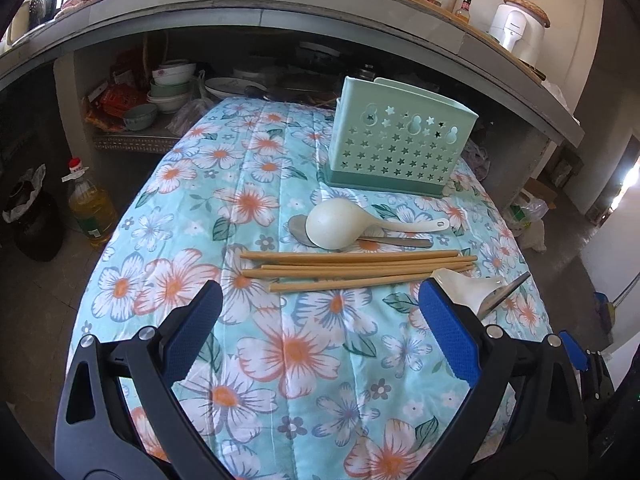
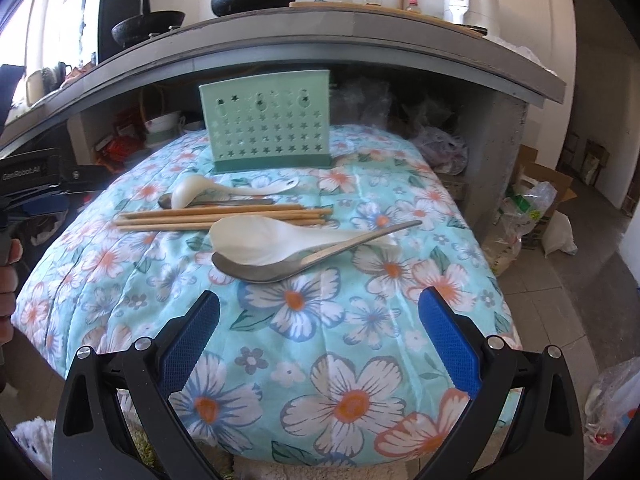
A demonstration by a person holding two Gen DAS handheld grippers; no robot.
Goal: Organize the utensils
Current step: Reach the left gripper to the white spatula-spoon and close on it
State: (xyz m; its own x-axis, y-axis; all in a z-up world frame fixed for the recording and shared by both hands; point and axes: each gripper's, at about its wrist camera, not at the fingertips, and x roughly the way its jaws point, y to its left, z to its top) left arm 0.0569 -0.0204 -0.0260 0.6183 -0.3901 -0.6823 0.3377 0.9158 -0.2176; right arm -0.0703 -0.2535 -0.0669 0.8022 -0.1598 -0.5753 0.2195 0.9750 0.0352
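Note:
A mint-green utensil holder (image 1: 394, 142) (image 2: 269, 130) with star cut-outs stands at the far side of the floral-covered table (image 1: 280, 344) (image 2: 348, 336). In front of it lie a cream rice ladle (image 1: 340, 224) (image 2: 192, 192) over a metal spoon (image 1: 296, 228), several wooden chopsticks (image 1: 356, 268) (image 2: 216, 216), then a white spoon (image 2: 256, 240) resting on a second metal spoon (image 2: 272, 270). My left gripper (image 1: 320, 300) hovers open just short of the chopsticks. My right gripper (image 2: 320, 308) is open, near the white spoon, holding nothing.
Behind the table runs a concrete counter (image 2: 360, 36) with pots, bottles and a white appliance (image 2: 472, 0); bowls (image 1: 172, 84) are stacked under it. An oil bottle (image 1: 90, 204) stands on the floor at left, bags and boxes (image 2: 532, 208) at right. A hand (image 2: 8, 272) shows at the left edge.

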